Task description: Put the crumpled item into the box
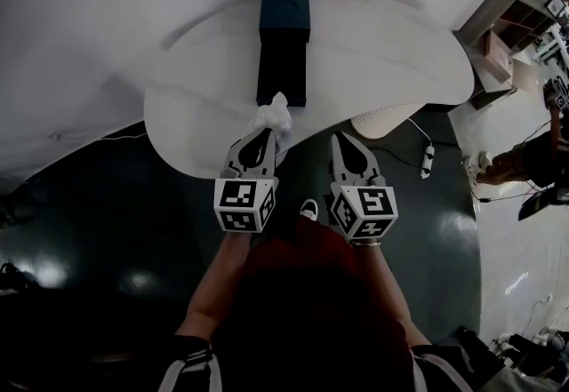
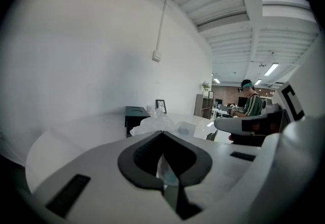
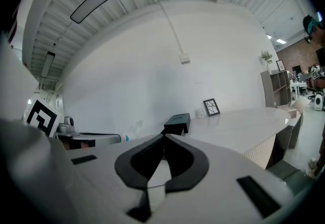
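Now left hand-held gripper [image 1: 266,132] pinches the crumpled item [image 1: 274,112], while right hand-held gripper [image 1: 343,139] sits closed, empty.

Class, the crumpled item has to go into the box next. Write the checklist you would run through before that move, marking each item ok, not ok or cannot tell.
1. Left gripper has the crumpled item: ok, jaws shut on it.
2. Box lies ahead of the item: ok, straight beyond it on the table.
3. Box open on top: cannot tell.
4. Table between item and box is free: ok, nothing lies there.
5. Right gripper is out of the way: ok, shut, empty, off to the side.
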### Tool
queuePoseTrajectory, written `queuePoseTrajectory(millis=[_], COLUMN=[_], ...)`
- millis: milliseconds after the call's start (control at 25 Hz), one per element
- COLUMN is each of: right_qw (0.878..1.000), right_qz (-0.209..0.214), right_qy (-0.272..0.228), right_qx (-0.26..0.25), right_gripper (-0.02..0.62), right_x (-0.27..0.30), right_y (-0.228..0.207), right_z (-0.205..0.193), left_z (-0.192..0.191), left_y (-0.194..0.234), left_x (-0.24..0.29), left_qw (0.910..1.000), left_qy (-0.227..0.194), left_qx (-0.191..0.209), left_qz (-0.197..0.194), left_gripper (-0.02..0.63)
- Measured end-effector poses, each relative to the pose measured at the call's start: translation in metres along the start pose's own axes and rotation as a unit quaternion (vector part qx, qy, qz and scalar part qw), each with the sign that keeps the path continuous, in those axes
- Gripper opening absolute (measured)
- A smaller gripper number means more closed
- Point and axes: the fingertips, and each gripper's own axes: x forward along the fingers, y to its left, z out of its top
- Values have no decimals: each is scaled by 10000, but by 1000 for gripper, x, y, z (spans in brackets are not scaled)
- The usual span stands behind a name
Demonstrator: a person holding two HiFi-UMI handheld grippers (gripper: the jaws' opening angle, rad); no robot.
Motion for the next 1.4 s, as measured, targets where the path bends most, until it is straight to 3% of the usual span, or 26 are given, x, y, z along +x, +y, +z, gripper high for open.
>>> queuePoseTrajectory(millis=[600, 1400], right_qw=[9999, 9985], right_qz=[67, 513], right_qy=[29, 175], right_qx=[78, -19], right_gripper=[15, 15], right_x=[37, 82], right_y=[-44, -69], right_z=[13, 23], left_z=[5, 17], left_y=[17, 22], left_x=[51, 105], left_qw=[9993, 9981], left_qy=[169, 239], left_qx=[-50, 20], left_qz=[333, 572], left_gripper=[23, 23])
